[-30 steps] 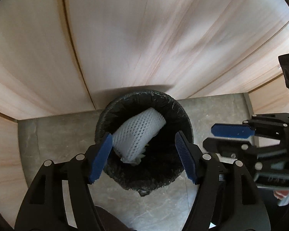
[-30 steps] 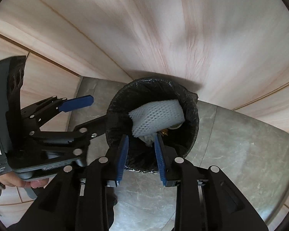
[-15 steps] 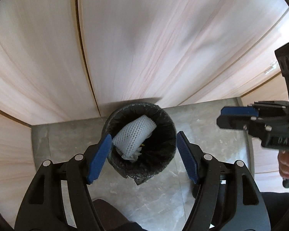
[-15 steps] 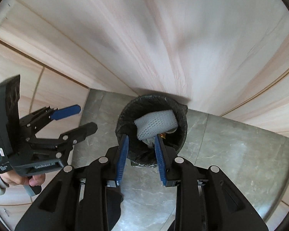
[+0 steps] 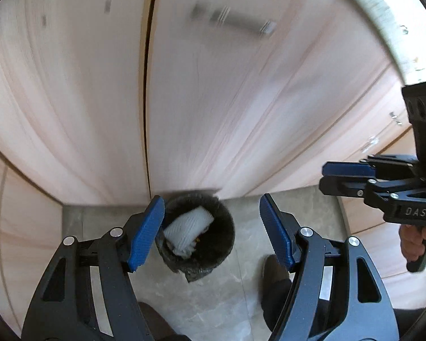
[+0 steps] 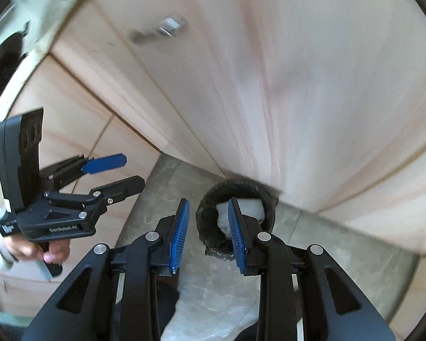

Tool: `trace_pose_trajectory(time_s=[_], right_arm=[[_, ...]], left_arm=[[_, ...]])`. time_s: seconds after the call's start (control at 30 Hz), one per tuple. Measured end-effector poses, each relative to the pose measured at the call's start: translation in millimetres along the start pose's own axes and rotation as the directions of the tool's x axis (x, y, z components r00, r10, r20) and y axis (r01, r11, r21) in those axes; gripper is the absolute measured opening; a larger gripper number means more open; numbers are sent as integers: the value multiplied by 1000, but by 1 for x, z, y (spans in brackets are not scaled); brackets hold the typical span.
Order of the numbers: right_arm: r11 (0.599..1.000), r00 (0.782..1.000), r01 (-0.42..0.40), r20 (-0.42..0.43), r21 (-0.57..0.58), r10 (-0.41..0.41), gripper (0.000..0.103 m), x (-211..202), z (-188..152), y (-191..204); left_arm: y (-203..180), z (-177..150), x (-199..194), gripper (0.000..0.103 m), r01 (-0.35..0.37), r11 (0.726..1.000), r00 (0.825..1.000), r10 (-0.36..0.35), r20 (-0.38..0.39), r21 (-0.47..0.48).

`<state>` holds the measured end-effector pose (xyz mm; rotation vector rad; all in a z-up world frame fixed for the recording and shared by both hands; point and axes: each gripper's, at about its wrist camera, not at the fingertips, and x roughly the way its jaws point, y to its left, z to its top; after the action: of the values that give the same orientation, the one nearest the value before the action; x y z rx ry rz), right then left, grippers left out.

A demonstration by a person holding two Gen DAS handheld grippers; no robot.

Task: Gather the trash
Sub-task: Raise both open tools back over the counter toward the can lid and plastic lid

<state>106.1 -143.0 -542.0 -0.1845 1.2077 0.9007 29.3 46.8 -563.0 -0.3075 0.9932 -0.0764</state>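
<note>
A small bin lined with a black bag [image 5: 213, 244] stands on the grey floor against a wooden cabinet; it also shows in the right wrist view [image 6: 210, 227]. A white foam net sleeve [image 5: 189, 227] lies inside it, also seen in the right wrist view [image 6: 252, 207]. My left gripper [image 5: 213, 233] is open and empty, high above the bin. My right gripper [image 6: 207, 236] is open and empty, also well above the bin. The right gripper shows at the right of the left wrist view [image 5: 346, 176], and the left gripper at the left of the right wrist view [image 6: 113, 173].
Light wooden cabinet doors [image 5: 241, 99] with a metal handle [image 5: 233, 20] rise behind the bin. A countertop edge [image 6: 42, 28] shows at the upper left. Grey tiled floor [image 6: 340, 255] surrounds the bin. The person's shoe [image 5: 275, 272] is by the bin.
Both grippers have risen well away from the bin, which looks much smaller now. The right gripper's jaws have opened wider. The foam sleeve stays in the bin.
</note>
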Motion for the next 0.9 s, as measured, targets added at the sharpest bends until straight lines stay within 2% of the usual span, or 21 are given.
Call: trace_pose_trajectory(time_s=[0.1, 0.23, 0.33, 0.47, 0.53, 0.6, 0.73, 0.9], right_arm=[[999, 999, -31, 27, -31, 32, 26, -29, 12, 12], [993, 996, -50, 65, -105, 57, 26, -61, 28, 29], [987, 990, -85, 100, -133, 99, 27, -88, 44, 38], [976, 976, -110, 167, -187, 142, 28, -124, 74, 35], [972, 964, -116, 214, -205, 160, 28, -149, 96, 30], [969, 950, -93, 272, -230, 156, 34, -172, 116, 24], [973, 921, -20, 374, -229, 107, 37, -208, 161, 0], [969, 900, 150, 432, -199, -50, 39, -220, 216, -37]], left_arm=[[-7, 19, -35, 67, 34, 999, 998, -35, 55, 15], [-16, 52, -77, 67, 35, 995, 989, -49, 141, 98], [-23, 88, -104, 67, 56, 990, 985, -77, 156, 131], [-32, 135, -142, 67, 136, 979, 959, -168, 226, 151], [-42, 155, -160, 67, 136, 970, 944, -189, 269, 203], [-52, 175, -174, 67, 88, 960, 930, -176, 324, 267], [-60, 216, -180, 67, 81, 959, 902, -187, 389, 271], [-72, 273, -160, 67, 58, 959, 906, -168, 389, 279]])
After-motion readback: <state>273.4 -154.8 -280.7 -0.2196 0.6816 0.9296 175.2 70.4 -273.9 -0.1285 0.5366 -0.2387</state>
